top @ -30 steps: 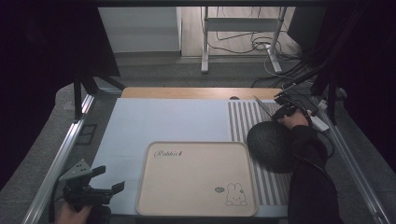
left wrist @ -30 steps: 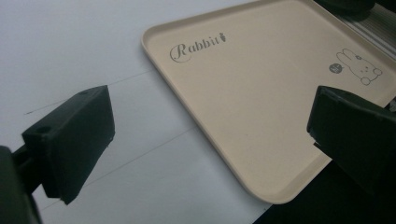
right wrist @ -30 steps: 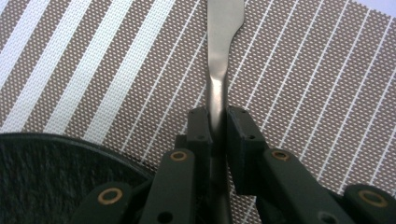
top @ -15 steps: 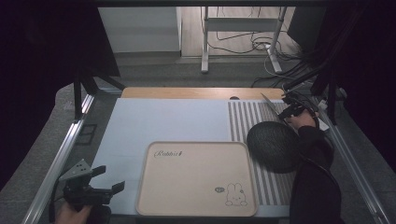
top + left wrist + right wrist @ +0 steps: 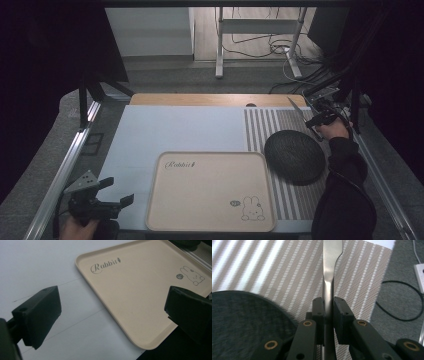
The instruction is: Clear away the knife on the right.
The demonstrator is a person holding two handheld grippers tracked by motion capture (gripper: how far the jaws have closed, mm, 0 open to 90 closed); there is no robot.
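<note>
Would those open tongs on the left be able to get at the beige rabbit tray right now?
Probably yes: the left tongs stand open beside the beige rectangular rabbit tray, with bare pale blue mat between them and its near rim.

The left gripper [image 5: 107, 197], at the lower left of the high view, is black. It has a grey plate with three corners on top, and the plate has small holes in it. In the left gripper view its two fingers [image 5: 37, 315] are chunky black blocks with flat faces and a little round hole near the edge.

The right gripper [image 5: 329, 312] is black too. In the right gripper view its arms have shiny gold rings around the screw holes. The pads are small black blocks with tiny holes.

At the lower right of the high view, the person wears a dark long sleeve [image 5: 345, 200].
</note>
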